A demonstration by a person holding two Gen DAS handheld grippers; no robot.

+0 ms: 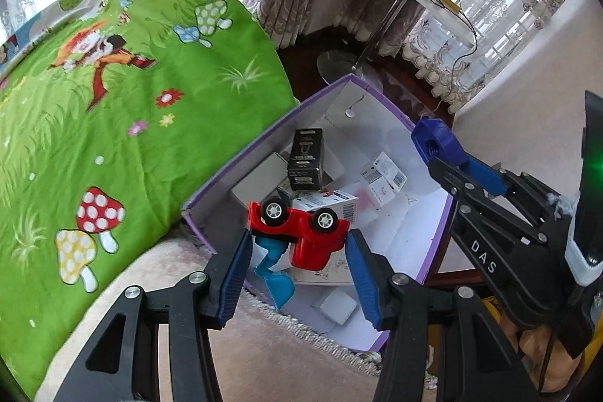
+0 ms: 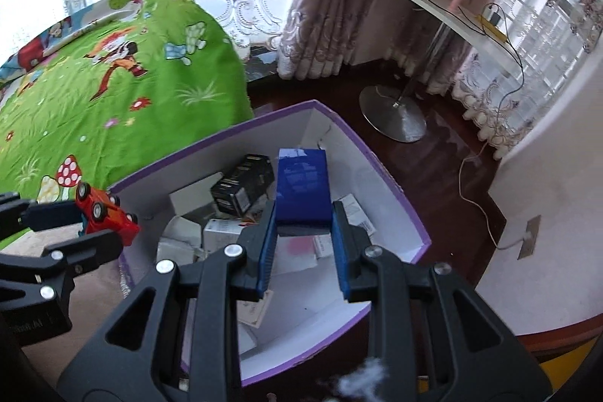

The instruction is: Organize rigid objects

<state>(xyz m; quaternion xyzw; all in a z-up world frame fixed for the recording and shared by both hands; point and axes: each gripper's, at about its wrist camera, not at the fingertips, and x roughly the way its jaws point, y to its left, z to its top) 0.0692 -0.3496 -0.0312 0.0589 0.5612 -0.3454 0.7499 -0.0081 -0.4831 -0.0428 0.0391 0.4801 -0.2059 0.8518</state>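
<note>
Carpet beneath; red toy truck (image 1: 299, 232) upside down, wheels upward.

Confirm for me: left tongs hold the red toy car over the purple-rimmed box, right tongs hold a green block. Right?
Not quite. The block in the right tongs is blue, as the right wrist view shows. The left tongs do hold the red toy car over the purple-rimmed box.

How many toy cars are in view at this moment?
1. The red toy car is held wheels-up in the left gripper at the near edge of the purple box. Others could be hidden under the cartons inside.
</note>
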